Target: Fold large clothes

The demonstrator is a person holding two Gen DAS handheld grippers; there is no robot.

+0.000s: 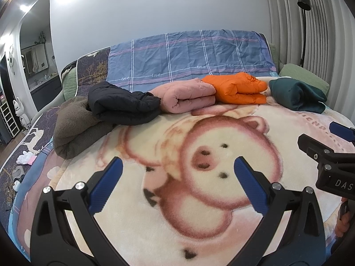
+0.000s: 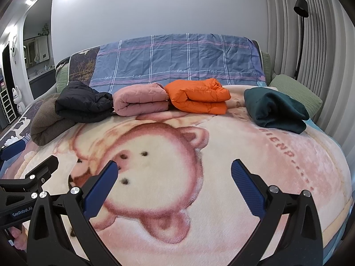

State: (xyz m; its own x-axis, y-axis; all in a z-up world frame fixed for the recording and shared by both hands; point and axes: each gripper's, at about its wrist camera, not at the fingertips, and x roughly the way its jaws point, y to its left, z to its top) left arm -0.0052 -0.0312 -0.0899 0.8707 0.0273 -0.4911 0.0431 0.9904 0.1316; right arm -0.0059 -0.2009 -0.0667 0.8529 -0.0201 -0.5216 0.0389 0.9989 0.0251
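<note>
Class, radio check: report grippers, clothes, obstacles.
Left gripper open, right gripper open, both empty. Five folded garments lined up, orange jacket in the middle. Blanket bare ahead.

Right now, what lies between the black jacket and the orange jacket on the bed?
The folded pink jacket lies between the black jacket and the orange jacket, touching both. Both wrist views show it.

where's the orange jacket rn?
The folded orange jacket lies at the far end of the bed in both wrist views, right of centre, touching the pink bundle on its left, with the dark green bundle apart on its right.
</note>
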